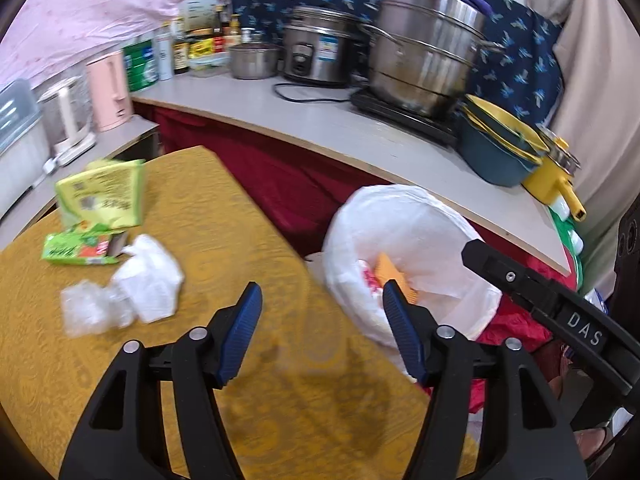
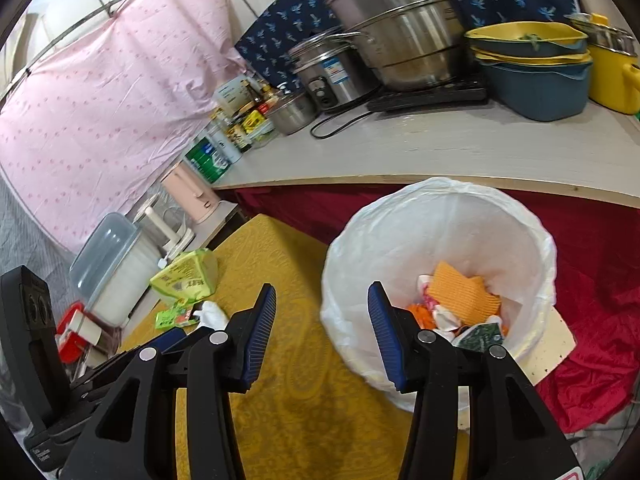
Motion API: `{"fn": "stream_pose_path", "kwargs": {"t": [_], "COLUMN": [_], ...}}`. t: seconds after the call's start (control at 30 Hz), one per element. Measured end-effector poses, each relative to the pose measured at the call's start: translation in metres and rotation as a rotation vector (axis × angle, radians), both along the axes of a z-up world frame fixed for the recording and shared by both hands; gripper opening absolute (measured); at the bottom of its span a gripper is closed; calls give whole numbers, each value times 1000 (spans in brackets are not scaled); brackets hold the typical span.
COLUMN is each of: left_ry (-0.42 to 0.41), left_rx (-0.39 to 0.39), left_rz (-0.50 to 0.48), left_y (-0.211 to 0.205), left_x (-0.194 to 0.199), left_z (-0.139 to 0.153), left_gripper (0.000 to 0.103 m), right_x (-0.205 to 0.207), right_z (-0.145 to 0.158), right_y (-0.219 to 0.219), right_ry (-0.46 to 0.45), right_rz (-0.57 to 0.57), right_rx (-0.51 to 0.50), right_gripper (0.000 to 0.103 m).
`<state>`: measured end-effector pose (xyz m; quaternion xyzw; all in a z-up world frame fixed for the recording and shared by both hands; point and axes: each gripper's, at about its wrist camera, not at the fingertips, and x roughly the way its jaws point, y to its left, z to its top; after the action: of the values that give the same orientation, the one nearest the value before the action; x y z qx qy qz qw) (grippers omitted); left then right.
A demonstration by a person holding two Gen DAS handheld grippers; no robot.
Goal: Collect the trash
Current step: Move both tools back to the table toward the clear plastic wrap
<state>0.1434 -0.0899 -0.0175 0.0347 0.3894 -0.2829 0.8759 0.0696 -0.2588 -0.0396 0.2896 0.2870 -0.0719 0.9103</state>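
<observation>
On the yellow-clothed table (image 1: 224,208) lie a yellow-green packet (image 1: 104,196), a small green carton (image 1: 76,248), a crumpled white tissue (image 1: 152,280) and a wad of clear plastic (image 1: 88,308). My left gripper (image 1: 320,286) hangs open and empty over the table's right edge, to the right of that trash. A bin with a white liner (image 2: 440,200) stands beside the table and holds an orange ridged piece (image 2: 460,292) and several wrappers. My right gripper (image 2: 322,288) is open and empty above the gap between table and bin. The packet (image 2: 188,276) and carton (image 2: 174,316) show at its left.
A grey counter (image 1: 320,120) behind carries a large steel steamer pot (image 1: 424,48), a rice cooker (image 1: 316,48), stacked blue-yellow basins (image 1: 496,148), bottles and a pink kettle (image 1: 108,92). Red cloth (image 2: 592,280) drapes under the counter and around the bin.
</observation>
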Motion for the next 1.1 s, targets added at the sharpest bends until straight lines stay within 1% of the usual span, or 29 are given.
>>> {"fn": "stream_pose_path", "kwargs": {"t": [0.07,0.2,0.33,0.47,0.63,0.7,0.87,1.1], "left_ry": [2,5,19,23,48,52,72,107], "left_rx": [-7,-19,-27,-23,-28,-30,-33,-21], "left_rz": [37,111,175,229,297,313,343,354], "left_y": [19,55,90,122,157,167,186,190], "left_x": [3,9,15,22,35,38,53,80], "left_z": [0,-1,-5,-10,-18,-21,-31,-52], "left_gripper": [61,68,70,72,75,79,80,80], "right_x": [7,19,34,47,68,77,101,142], "right_z": [2,4,2,-2,-8,-11,-23,-45], "right_y": [15,41,68,89,117,127,147,169], "right_ry": [3,10,26,38,58,68,96,146], "right_rz": [28,78,127,161,214,231,270,316], "right_rx": [-6,-15,-24,-28,-39,-41,-47,-54], "right_gripper": [47,47,48,52,52,53,53,53]}}
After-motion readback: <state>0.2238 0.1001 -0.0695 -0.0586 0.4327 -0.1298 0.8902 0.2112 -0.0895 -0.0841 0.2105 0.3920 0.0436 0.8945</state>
